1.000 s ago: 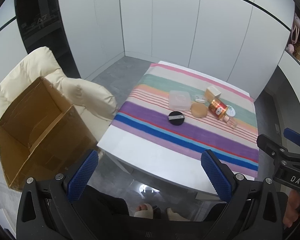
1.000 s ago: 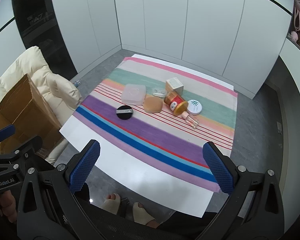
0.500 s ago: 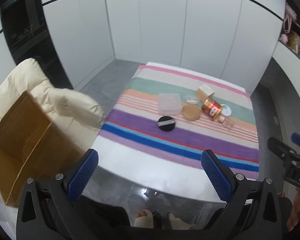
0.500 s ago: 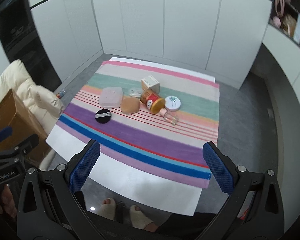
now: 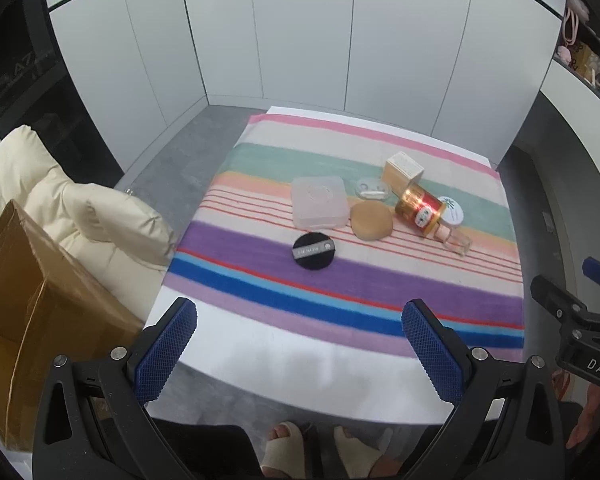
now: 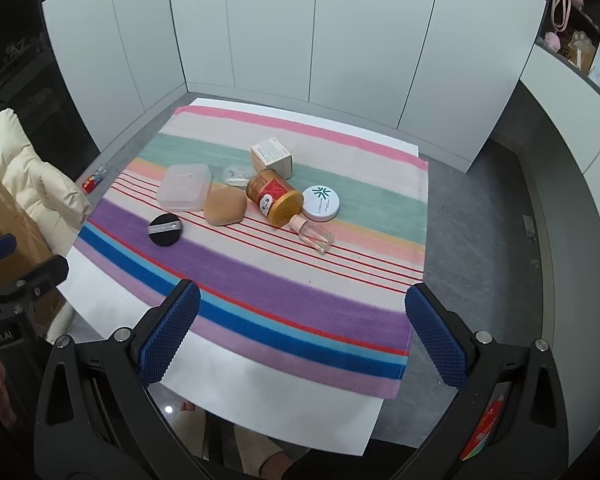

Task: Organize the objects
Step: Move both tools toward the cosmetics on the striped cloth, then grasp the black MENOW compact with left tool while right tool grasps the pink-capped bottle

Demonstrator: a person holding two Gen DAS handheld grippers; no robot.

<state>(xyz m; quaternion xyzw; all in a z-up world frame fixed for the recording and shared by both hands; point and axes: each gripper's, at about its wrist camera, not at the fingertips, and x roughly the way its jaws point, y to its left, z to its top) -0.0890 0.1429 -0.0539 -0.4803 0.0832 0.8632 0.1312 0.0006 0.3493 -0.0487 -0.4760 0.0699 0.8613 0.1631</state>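
Both grippers hang above the near edge of the white table (image 5: 300, 376) with jaws spread wide and nothing in them: the left gripper (image 5: 300, 344) and the right gripper (image 6: 302, 332). Straight ahead of both, on the striped cloth (image 6: 260, 280), sits the clutter. The black round powder puff (image 5: 314, 251) is nearest. Beyond it are the clear plastic square case (image 5: 319, 201), the tan sponge (image 5: 371, 221), the tipped red-and-gold jar (image 6: 274, 196), the small clear bottle (image 6: 314, 235), the white round tin (image 6: 321, 202) and the small beige carton (image 6: 272, 156). A brown cardboard box (image 5: 24, 312) sits off to the left of the left gripper.

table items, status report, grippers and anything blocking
Left gripper open, empty. Right gripper open, empty. Black puff, tan sponge, clear case, gold jar lying on its side, all untouched on the cloth. Nothing blocking.
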